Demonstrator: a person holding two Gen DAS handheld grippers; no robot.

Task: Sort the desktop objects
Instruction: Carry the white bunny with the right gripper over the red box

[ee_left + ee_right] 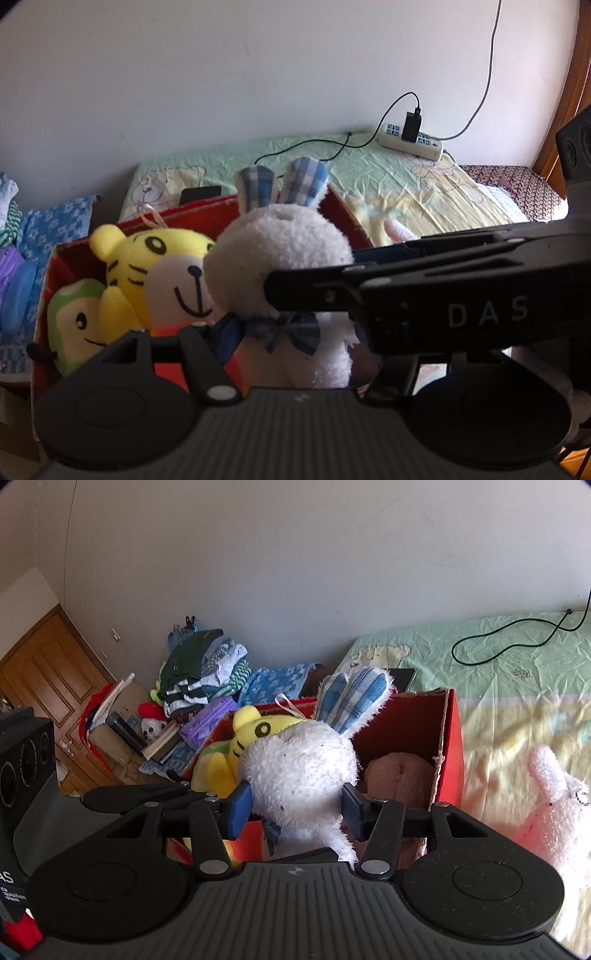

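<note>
Rabbit (299,775) clamped by right gripper (295,808) and left gripper (258,325), carried over box (448,746) for dropping in.

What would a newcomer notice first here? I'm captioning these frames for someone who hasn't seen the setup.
First, the white plush rabbit with blue plaid ears, clamped at its head between the blue pads of the right gripper, just in front of the red box. Next, the yellow tiger toy and green plush packed inside that box.
</note>
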